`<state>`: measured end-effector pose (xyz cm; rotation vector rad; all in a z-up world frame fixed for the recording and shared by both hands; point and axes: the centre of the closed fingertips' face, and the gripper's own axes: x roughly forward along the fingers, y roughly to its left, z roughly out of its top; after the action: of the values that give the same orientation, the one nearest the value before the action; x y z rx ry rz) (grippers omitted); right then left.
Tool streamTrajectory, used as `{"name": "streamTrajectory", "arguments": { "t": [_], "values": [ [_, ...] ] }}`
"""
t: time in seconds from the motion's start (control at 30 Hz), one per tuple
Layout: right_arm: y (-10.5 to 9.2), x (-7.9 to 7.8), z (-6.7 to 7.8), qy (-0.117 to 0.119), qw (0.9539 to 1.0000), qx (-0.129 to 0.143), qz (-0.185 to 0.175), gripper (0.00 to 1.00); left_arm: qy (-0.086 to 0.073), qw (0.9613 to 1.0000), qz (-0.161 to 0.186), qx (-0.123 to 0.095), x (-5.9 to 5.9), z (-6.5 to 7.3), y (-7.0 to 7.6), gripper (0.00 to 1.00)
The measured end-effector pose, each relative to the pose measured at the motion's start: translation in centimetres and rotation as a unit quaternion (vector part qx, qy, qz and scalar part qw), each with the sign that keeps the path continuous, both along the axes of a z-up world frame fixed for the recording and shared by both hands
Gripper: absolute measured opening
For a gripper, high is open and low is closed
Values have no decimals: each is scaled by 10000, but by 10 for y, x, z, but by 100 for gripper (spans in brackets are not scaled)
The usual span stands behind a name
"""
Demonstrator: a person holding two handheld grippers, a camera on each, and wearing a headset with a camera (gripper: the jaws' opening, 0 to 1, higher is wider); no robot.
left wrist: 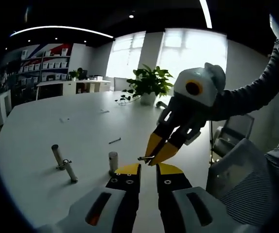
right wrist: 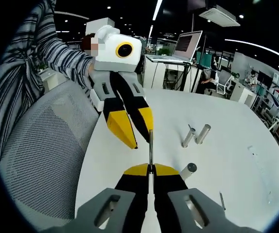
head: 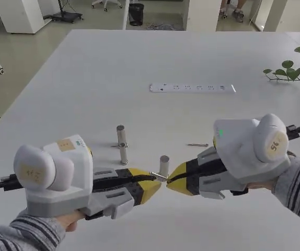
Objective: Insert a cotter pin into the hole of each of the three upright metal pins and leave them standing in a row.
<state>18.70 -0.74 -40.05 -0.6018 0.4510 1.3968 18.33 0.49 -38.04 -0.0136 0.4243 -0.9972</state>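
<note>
The left claw [head: 152,184] and right claw [head: 172,180] meet tip to tip low over the desk [head: 192,57]. The right claw is closed on a cotter pin [head: 159,176], which sticks out straight ahead of its jaws. The left claw is open, its jaws parted just beside the cotter pin's free end. Just beyond the tips stands the nearest metal pin [head: 164,164], upright, with nothing through its top that I can make out. This looks like the one being served now.

Further back and to the left stand the second metal pin [head: 124,155] and the third metal pin [head: 120,134], close together. A fitted cotter pin [head: 118,145] shows between them, seemingly through the top of the second, though I cannot be sure. A spare cotter pin [head: 197,145] lies loose on the desk to the right.

So roughly one insertion seems done and two remain, and the pins do not yet form a clean row.
</note>
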Motion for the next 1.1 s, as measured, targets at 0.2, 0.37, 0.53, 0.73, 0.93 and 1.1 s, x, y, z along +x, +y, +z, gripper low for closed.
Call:
{"name": "streamTrajectory", "arguments": {
  "t": [0.2,0.37,0.53,0.73,0.93,1.1],
  "values": [
    [-18,22,-11,-319,9980,-525,-142,0,-133,9996,205,134,7,-6,0,20],
    [-28,38,-16,-471,9952,-831,-214,0,-302,9977,423,425,18,-15,2,26],
    [-35,52,-23,-632,9906,-1194,-229,0,-404,9951,755,492,31,-21,5,28],
    [-43,68,-37,-921,9802,-1746,-137,0,-374,9900,1272,485,47,-27,7,30],
    [-49,74,-52,-1036,9713,-2140,30,0,-326,9866,1511,529,58,-35,7,30],
    [-51,78,-60,-969,9706,-2205,-7,0,-219,9850,1570,685,64,-48,5,31]
  ]
}}
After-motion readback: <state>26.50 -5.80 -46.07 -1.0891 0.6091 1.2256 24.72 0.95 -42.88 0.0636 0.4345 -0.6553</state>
